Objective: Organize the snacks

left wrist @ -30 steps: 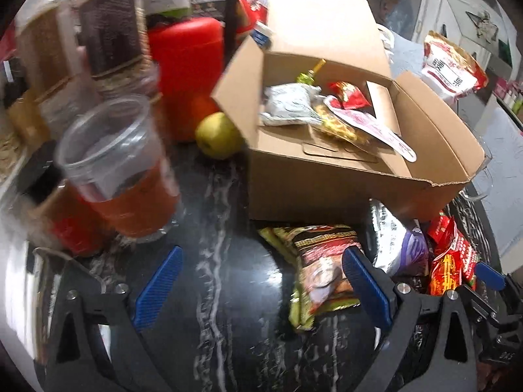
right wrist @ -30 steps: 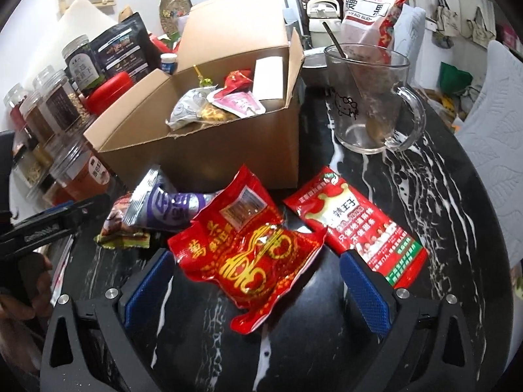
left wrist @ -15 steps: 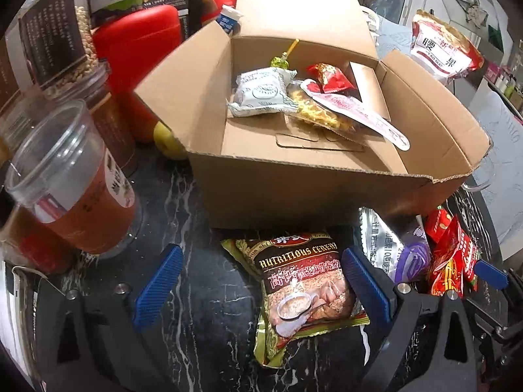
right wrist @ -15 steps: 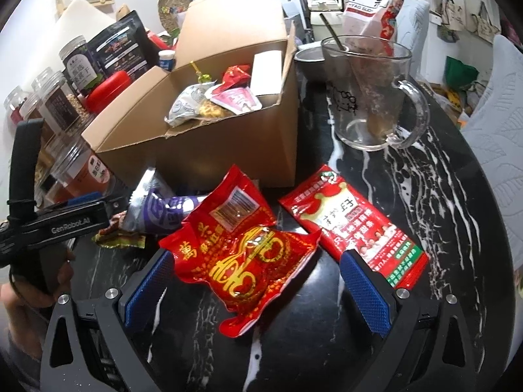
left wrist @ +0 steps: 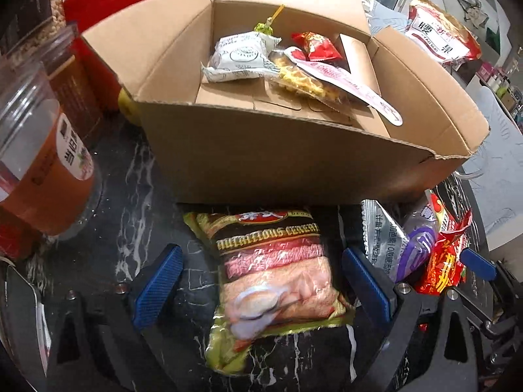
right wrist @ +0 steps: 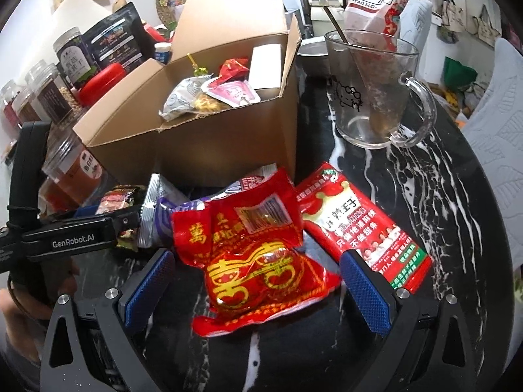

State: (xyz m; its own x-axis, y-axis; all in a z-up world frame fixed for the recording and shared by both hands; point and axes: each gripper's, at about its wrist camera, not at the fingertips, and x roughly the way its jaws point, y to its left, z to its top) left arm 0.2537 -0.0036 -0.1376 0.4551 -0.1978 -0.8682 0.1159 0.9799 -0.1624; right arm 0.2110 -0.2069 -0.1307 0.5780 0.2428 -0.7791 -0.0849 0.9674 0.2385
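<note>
- Broadly, we work on a black marbled counter (right wrist: 425,176), where the open cardboard box (left wrist: 261,160) stands in the middle and already holds a few small snacks at its far end.
- Next in size, the cereal packet (left wrist: 278,277) lies flat on the counter just in front of the box wall; our left tongs (left wrist: 264,281) stand wide open around it, one blue pad on each side, holding nothing.
- Likewise the red packet (right wrist: 258,254) lies crumpled near the box's front corner, between the wide-open, empty pads of our right tongs (right wrist: 258,284).
- To do this step well, we judge we should lower each pair until the pads flank the packet's middle, close gently so the film does not slip, then lift clear of the box's front wall.
- Only the right view shows the glass mug (right wrist: 376,91) and the flat red-and-green sachet (right wrist: 362,228); only the left view shows the box's bare cardboard floor.
</note>
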